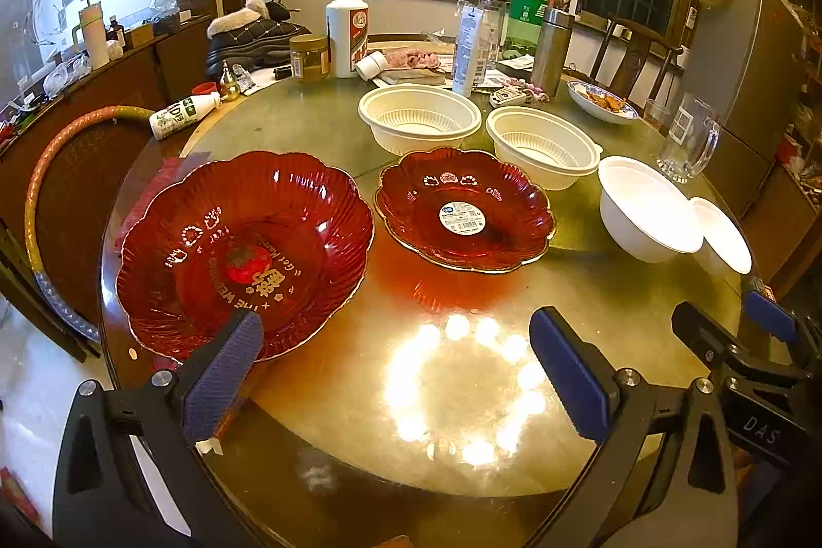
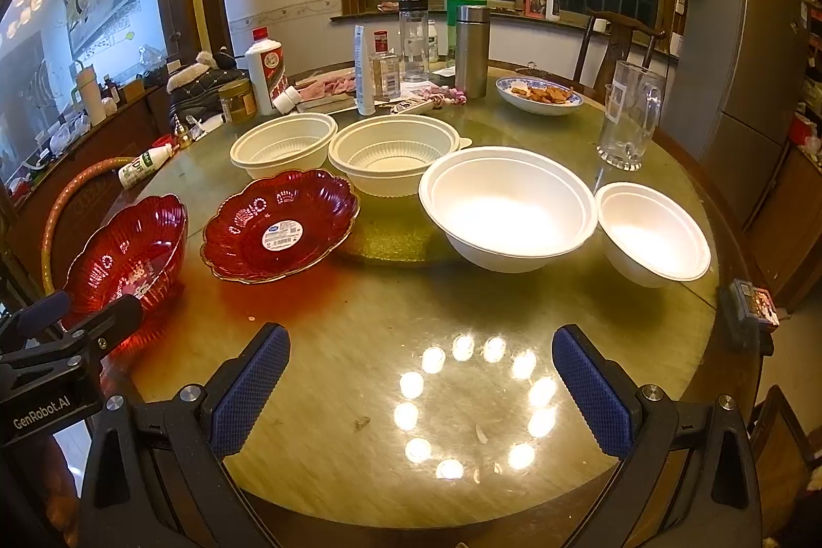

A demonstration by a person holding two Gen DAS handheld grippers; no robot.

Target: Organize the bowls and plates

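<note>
Red glass fills the left of the left wrist view: a big scalloped red plate [image 1: 241, 250] with gold lettering, of which "THE WED" and "Get Marri" can be read, the rest blocked by a strawberry picture. The left gripper [image 1: 395, 373] hangs over the glass-topped table [image 1: 462, 394], fingers spread wide and empty, its left pad overlapping the plate's near rim; whether they touch is unclear. A smaller red plate [image 1: 465, 209] beside it carries a round white sticker, print too small to read. Two cream ribbed bowls [image 1: 418, 116] stand behind, and two white bowls [image 1: 647, 209] to the right, the far one cut by the frame edge. "DAS" shows on the other tool's body at the right edge.

From the right wrist view, the right gripper [image 2: 421, 389] is likewise wide open, holding nothing, above bare tabletop. "GenRobot.AI" is printed on the left tool at the lower left, which hides part of the big plate. A glass mug [image 2: 629, 121] stands behind the white bowls.
</note>
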